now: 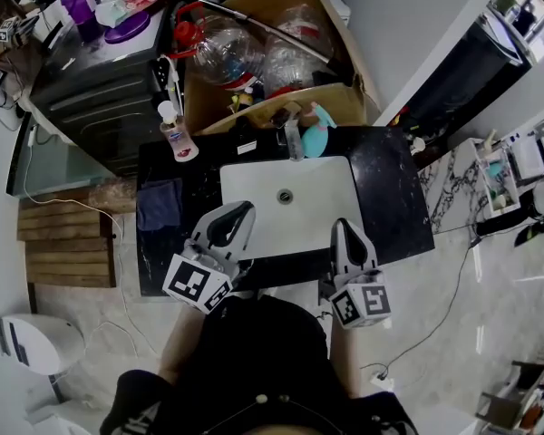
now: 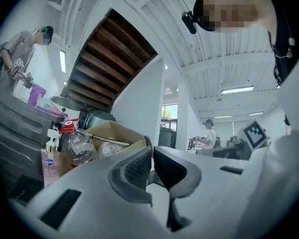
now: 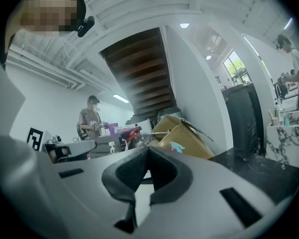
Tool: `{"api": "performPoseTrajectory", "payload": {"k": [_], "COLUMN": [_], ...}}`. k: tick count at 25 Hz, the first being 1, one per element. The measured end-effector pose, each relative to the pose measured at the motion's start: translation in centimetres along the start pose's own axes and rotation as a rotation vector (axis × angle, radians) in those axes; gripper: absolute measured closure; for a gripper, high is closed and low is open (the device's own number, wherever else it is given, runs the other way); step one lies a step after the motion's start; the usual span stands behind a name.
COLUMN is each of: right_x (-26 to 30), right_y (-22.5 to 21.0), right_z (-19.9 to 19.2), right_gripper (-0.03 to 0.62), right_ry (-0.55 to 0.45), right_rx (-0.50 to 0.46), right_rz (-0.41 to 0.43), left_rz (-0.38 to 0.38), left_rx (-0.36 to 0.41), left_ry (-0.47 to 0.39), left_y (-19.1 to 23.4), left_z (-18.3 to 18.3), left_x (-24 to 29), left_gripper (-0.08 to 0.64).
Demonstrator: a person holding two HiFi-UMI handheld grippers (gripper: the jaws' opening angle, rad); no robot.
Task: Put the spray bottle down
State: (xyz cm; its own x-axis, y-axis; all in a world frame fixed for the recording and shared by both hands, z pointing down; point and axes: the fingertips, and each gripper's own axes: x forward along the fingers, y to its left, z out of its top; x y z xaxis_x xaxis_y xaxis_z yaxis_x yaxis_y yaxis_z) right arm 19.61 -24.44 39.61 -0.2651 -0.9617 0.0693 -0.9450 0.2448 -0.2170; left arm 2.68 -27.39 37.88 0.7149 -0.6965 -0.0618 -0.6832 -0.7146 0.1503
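The teal spray bottle [image 1: 318,140] stands on the black counter behind the white sink [image 1: 254,184], just right of the faucet [image 1: 293,136]. In the right gripper view the spray bottle's teal top [image 3: 177,147] peeks over the jaws in front of the cardboard box. My left gripper [image 1: 240,212] hovers over the sink's front left, shut and empty. My right gripper [image 1: 342,228] is over the sink's front right corner, also shut with nothing between its jaws. Both point level toward the back of the counter, well short of the bottle.
A pink soap pump bottle [image 1: 176,139] stands at the counter's back left, and a blue cloth [image 1: 159,204] lies left of the sink. Behind the counter is a cardboard box [image 1: 335,98] holding big plastic bottles [image 1: 225,51]. A dark cabinet [image 1: 91,84] stands at the left.
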Motion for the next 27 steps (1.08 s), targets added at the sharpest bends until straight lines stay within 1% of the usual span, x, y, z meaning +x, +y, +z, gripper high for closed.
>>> {"api": "performPoseTrajectory", "payload": {"k": [5, 14, 27], "right_x": [-0.2, -0.1, 0.0], "right_y": [0.7, 1.3, 1.4], "right_z": [0.2, 0.9, 1.0], "right_gripper": [0.589, 0.589, 0.589], "right_ry": [0.011, 0.000, -0.005], "right_rx": [-0.061, -0.092, -0.117], "right_rz": [-0.020, -0.006, -0.001], "left_rz": [0.001, 0.005, 0.013], "left_rx": [-0.001, 0.001, -0.006], "left_ry": [-0.008, -0.014, -0.010], "left_y": [-0.2, -0.3, 0.2], "left_z": [0.2, 0.7, 0.4], "left_x": [-0.2, -0.1, 0.2], "left_gripper": [0.541, 0.541, 0.541]}}
